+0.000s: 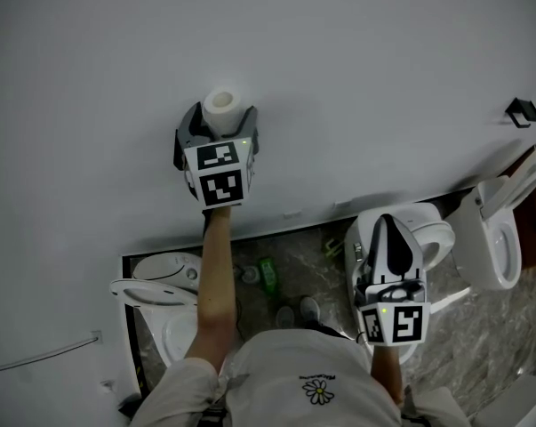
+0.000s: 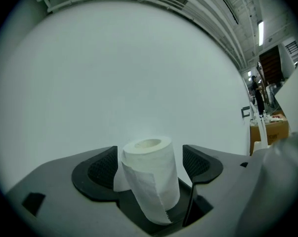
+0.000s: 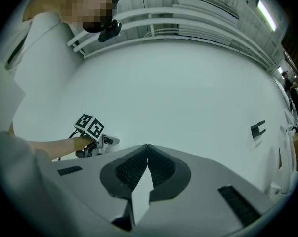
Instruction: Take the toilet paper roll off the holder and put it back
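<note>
**Head view.** White toilet paper roll [image 1: 221, 105] stands upright against the pale wall [image 1: 383, 60], core opening upward, between the jaws of the left gripper [image 1: 221, 119]. No holder can be seen under it, as the gripper body covers that spot. The right gripper [image 1: 386, 225] is held low and well apart from the roll, above a toilet [image 1: 432, 234]. A second toilet [image 1: 156, 292] sits at lower left and a third [image 1: 499, 247] at the right. A green bottle [image 1: 267, 275] lies on the marbled floor [image 1: 481, 345] between the first two. None of these stands near the roll.

**Left gripper view.** The jaws stand wide, one ribbed pad on each side of the roll. A slim gap shows at the right pad, and neither pad appears to press. A loose sheet hangs down the front of the roll. The roll keeps upright unaided, so it is judged to be seated on its support. Whether the removal is done and the return complete, or the first grasp is only being prepared, cannot be established.

**Right gripper view.** The jaws are closed pad to pad, with nothing between them. A black bracket [image 3: 258, 129] is fixed to the wall far to the right, bare and clear of the work. The way out for the left gripper is unobstructed.
</note>
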Demonstrator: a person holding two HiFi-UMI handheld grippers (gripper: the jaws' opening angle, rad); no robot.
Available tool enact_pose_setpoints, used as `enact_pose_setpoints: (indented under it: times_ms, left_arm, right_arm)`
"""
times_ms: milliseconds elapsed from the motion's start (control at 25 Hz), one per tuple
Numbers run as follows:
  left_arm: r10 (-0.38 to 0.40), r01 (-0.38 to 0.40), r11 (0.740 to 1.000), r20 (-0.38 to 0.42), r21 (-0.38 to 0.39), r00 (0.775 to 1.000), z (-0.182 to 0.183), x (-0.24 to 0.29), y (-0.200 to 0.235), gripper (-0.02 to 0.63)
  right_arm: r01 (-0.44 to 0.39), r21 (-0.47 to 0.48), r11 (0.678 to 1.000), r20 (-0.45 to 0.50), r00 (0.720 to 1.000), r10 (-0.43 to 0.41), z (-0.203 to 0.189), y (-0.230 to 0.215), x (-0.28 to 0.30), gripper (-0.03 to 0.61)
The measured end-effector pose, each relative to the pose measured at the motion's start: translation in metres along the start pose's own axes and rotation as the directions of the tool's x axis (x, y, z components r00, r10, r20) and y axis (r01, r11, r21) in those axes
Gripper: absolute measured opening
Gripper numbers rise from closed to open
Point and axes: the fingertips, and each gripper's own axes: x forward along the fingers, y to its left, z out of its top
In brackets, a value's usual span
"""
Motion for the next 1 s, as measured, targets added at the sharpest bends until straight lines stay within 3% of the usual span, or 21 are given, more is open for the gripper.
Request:
enact_pose_setpoints:
  times_ms: [280, 480, 560, 640, 760, 880, 1000]
  left_arm:
    - [0.023, -0.025, 1.000, 0.163, 0.013, 0.986, 0.059, -0.030, 0.011, 0.396]
    - [0.036, -0.054, 0.998, 0.354, 0.039, 0.935, 0.115, -0.079, 0.022, 0.394]
    - [0.047, -0.076, 0.996, 0.426, 0.050, 0.903, 0.133, -0.105, 0.026, 0.381]
    - [0.065, -0.109, 0.992, 0.499, 0.058, 0.864, 0.146, -0.132, 0.030, 0.247]
    - [0.091, -0.131, 0.991, 0.589, 0.027, 0.803, 0.158, -0.172, 0.031, 0.136]
    - [0.111, -0.154, 0.988, 0.614, 0.017, 0.781, 0.150, -0.203, 0.032, 0.062]
    - [0.139, -0.187, 0.982, 0.615, 0.014, 0.776, 0.128, -0.226, 0.032, 0.031]
  right_arm:
    - [-0.048, -0.013, 0.999, 0.090, 0.995, 0.049, 0.019, 0.011, 0.008, 0.011]
    - [-0.091, -0.025, 0.995, 0.129, 0.987, 0.094, 0.030, 0.027, 0.018, 0.011]
    - [-0.109, -0.045, 0.993, 0.142, 0.983, 0.114, 0.036, 0.032, 0.023, 0.011]
    - [-0.130, -0.057, 0.990, 0.158, 0.978, 0.137, 0.041, 0.040, 0.029, 0.011]
    - [-0.171, -0.065, 0.983, 0.187, 0.966, 0.180, 0.048, 0.053, 0.037, 0.009]
    - [-0.199, -0.079, 0.977, 0.206, 0.955, 0.212, 0.053, 0.065, 0.042, 0.009]
    - [-0.214, -0.105, 0.971, 0.204, 0.951, 0.231, 0.052, 0.075, 0.047, 0.011]
